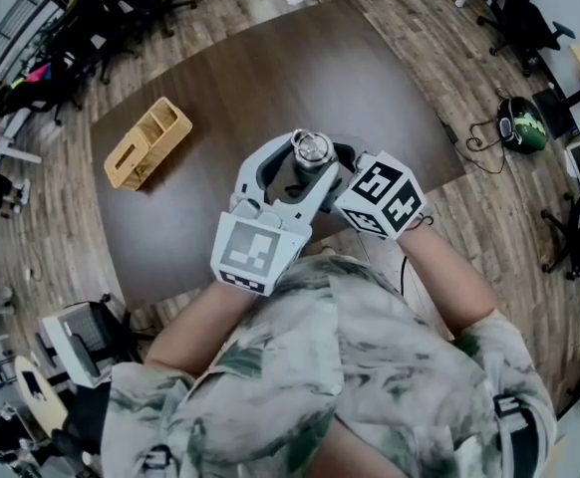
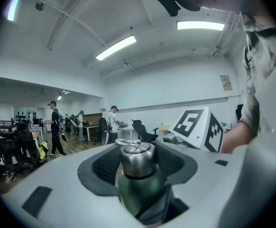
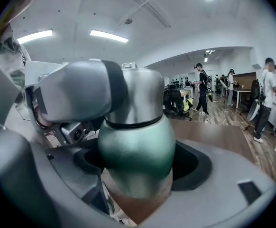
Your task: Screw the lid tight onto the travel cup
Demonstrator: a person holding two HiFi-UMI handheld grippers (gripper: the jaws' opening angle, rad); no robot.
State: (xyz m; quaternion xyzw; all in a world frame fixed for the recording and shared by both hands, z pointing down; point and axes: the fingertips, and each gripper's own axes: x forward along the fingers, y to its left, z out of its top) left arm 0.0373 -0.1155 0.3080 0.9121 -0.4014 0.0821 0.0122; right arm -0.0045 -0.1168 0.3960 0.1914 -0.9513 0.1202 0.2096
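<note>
A green travel cup [image 3: 137,151] with a steel screw lid [image 1: 311,149] is held upright in the air close to my chest, above the near edge of the dark table [image 1: 270,68]. My left gripper [image 1: 305,167] comes in level at lid height, its dark pads [image 2: 105,167] pressed against both sides of the lid [image 2: 137,160]. From the other side my right gripper [image 1: 322,181] is shut on the cup's green body, which fills the gap between its jaws [image 3: 138,172]. The cup's lower part is hidden by the grippers.
A light wooden box with compartments [image 1: 147,142] lies on the table's far left. Office chairs, cables and a helmet [image 1: 521,127] stand on the wood floor around. Several people [image 2: 55,127] stand far off across the room.
</note>
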